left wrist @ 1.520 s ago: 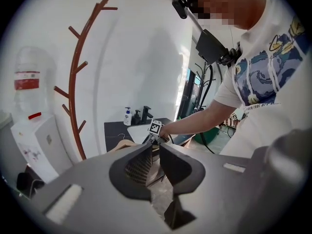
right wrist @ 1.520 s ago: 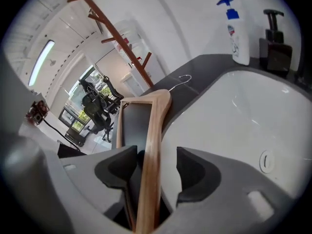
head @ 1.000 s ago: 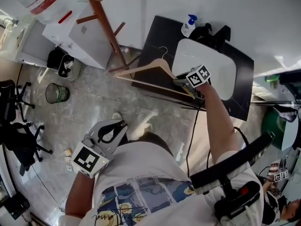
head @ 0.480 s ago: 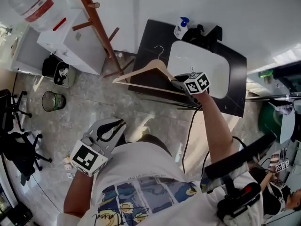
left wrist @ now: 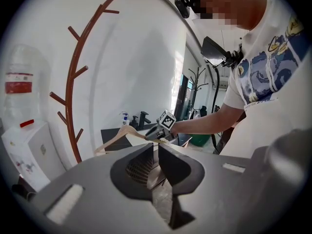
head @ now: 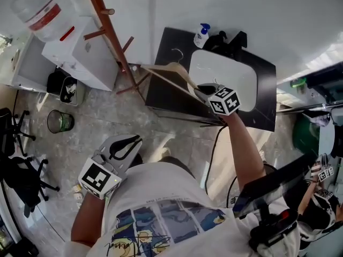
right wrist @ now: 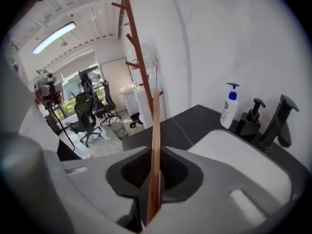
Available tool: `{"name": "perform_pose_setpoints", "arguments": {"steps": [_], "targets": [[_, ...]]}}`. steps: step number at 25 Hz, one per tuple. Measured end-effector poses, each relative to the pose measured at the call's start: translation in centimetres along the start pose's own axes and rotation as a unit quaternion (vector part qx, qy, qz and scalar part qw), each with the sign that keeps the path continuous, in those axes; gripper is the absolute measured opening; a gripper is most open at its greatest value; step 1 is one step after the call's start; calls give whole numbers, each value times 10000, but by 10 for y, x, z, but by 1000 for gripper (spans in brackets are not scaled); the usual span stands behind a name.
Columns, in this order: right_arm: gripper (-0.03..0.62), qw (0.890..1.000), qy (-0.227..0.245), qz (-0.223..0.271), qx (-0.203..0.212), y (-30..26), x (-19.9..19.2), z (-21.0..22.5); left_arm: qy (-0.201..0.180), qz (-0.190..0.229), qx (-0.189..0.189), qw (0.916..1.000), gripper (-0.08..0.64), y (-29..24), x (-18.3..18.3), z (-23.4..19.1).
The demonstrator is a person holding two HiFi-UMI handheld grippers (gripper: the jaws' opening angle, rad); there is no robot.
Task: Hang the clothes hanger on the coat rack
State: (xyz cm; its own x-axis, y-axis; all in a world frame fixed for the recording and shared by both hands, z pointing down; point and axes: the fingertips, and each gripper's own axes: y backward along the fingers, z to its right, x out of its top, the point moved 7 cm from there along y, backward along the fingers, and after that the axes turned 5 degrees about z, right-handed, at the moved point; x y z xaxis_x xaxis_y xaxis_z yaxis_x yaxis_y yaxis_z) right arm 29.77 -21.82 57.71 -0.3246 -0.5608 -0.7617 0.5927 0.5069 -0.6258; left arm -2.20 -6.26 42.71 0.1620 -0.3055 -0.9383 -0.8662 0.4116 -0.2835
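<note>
Arm (head: 244, 143) outstretched; hand-held gripper (head: 203, 91) closing on hanger (right wrist: 156, 130).

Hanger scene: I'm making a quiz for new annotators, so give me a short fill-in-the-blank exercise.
The right gripper, its jaws closing, clamps a hanger made of ____.
The soap bottle has a ____ pump.
In the head view the coat rack stands ____ of the black counter.
The left gripper holds ____.
Missing: wood; blue; left; nothing.

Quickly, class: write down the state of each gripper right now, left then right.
Left gripper: fingers closed, holding nothing.
Right gripper: fingers closing on the clothes hanger, gripped between them.
</note>
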Motion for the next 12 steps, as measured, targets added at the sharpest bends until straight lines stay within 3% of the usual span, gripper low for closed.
{"name": "perform_pose_setpoints", "arguments": {"steps": [5,12], "targets": [[51,9998,-176,58,36,-2,2,3,29,18,-67,10000,35,-1,-1,4],[49,9997,97,212,86,14,23,-16,46,46,-57,10000,35,2,1,2]]}}
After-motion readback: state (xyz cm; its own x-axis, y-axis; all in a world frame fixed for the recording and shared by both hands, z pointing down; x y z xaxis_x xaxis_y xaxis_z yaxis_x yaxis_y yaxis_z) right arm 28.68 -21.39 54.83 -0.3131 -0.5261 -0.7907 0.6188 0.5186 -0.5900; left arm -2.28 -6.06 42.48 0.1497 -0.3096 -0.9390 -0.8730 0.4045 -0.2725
